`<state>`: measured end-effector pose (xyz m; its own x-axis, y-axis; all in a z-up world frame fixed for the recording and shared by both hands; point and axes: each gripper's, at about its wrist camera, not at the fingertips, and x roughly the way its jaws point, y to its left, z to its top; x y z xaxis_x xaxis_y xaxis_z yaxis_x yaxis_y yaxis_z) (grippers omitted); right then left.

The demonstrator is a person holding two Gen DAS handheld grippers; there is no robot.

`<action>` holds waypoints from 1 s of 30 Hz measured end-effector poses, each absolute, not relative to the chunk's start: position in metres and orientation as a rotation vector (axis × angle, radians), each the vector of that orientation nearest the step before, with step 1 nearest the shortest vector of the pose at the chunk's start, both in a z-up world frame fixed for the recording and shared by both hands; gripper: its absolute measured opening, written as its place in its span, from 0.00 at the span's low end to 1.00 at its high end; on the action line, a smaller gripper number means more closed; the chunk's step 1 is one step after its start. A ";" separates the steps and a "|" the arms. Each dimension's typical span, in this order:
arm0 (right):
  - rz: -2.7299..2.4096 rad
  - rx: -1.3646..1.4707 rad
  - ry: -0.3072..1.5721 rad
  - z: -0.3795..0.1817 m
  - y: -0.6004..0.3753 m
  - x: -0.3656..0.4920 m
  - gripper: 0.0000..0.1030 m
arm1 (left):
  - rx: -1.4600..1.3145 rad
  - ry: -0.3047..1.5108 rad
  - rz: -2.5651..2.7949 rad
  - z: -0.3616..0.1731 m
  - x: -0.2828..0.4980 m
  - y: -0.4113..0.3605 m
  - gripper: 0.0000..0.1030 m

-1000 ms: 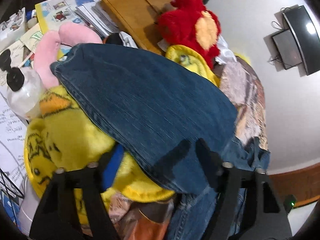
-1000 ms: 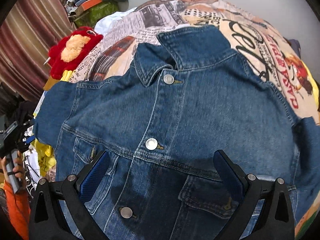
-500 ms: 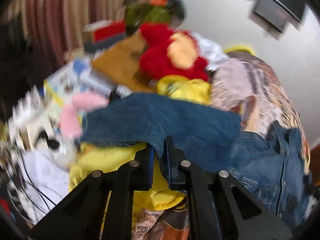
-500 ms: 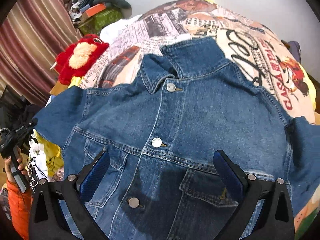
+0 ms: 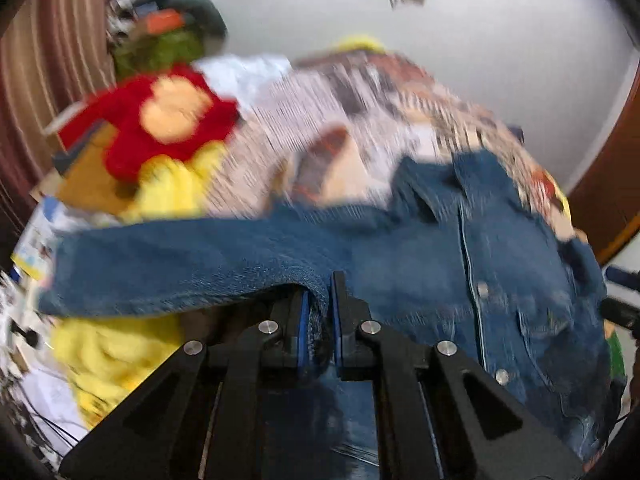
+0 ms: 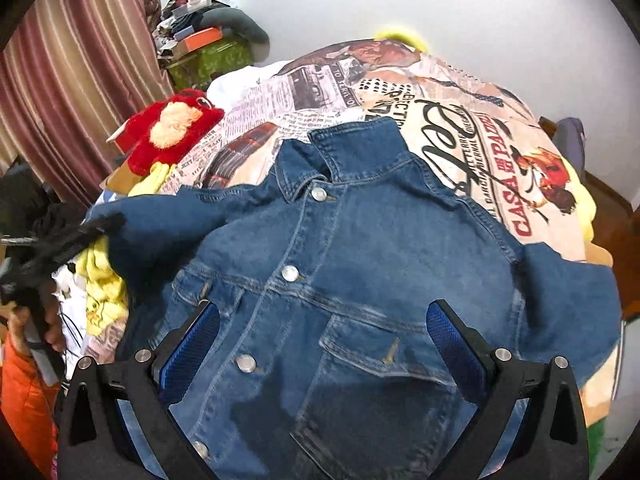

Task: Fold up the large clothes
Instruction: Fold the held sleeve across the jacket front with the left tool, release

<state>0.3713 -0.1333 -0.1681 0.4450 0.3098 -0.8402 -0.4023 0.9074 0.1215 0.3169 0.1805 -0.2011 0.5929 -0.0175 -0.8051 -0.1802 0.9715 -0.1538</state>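
Observation:
A blue denim jacket (image 6: 360, 264) lies front up and buttoned on a bed, collar toward the far wall. My left gripper (image 5: 319, 320) is shut on the edge of the jacket's left sleeve (image 5: 180, 268) and holds it lifted off the bed, stretched out to the left. In the right wrist view this gripper (image 6: 60, 240) shows as a blurred black shape at the sleeve's end. My right gripper (image 6: 320, 344) is open and empty, hovering over the jacket's lower front near the chest pocket (image 6: 384, 356). The jacket's right sleeve (image 6: 572, 304) lies spread to the right.
The bed has a newspaper-print cover (image 6: 460, 112). A red plush toy (image 6: 168, 128) and yellow plush (image 6: 100, 280) lie at the bed's left edge. Boxes and clutter (image 6: 200, 44) stand by the curtain. A white wall is behind.
My left gripper closed on the sleeve edge and has lifted and swung it rightward toward the jacket body. The right gripper has drawn back slightly and stayed open.

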 end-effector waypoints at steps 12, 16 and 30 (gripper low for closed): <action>0.391 -0.118 1.039 -0.182 -0.159 0.357 1.00 | -0.393 1.072 0.015 -0.254 0.292 0.182 0.43; 0.391 -0.140 1.047 -0.185 -0.152 0.360 1.00 | -0.530 0.982 0.002 -0.233 0.270 0.218 0.51; 0.403 -0.150 1.067 -0.192 -0.127 0.374 1.00 | -0.861 0.891 0.230 -0.247 0.234 0.364 0.51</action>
<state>0.3744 -0.1275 -0.1919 0.4181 0.2481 -0.8739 -0.3909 0.9175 0.0735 0.2336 0.3640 -0.2468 0.6299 -0.1614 -0.7597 -0.5091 0.6529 -0.5609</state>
